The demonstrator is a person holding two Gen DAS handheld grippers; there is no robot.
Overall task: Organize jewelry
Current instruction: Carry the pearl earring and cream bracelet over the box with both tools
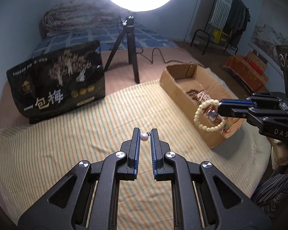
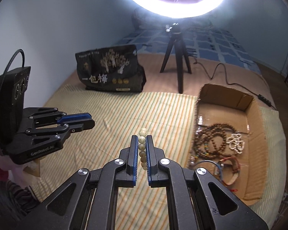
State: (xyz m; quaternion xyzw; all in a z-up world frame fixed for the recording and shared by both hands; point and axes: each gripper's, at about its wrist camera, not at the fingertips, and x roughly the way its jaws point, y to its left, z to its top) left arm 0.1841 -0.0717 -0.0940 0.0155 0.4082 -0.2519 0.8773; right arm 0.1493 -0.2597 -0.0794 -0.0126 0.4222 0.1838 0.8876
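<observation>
In the left wrist view my left gripper [image 1: 145,132] is shut on a small white pearl pendant [image 1: 144,137] with a tiny metal loop, held at the fingertips above the striped cloth [image 1: 86,134]. My right gripper [image 1: 219,106] reaches in from the right, shut on a cream bead bracelet [image 1: 199,121] that hangs in front of the cardboard box [image 1: 174,84]. In the right wrist view the bracelet [image 2: 142,132] stands edge-on between the right gripper's [image 2: 142,137] pads. The left gripper [image 2: 91,120] is at the left, its pearl hidden.
The cardboard box [image 2: 253,113] holds a brown bead necklace [image 2: 213,140], a white pearl piece [image 2: 236,143] and red and blue cord bracelets [image 2: 228,169]. A black printed bag [image 2: 109,72] and a ring light tripod [image 2: 179,61] with its cable [image 2: 220,71] stand behind the cloth.
</observation>
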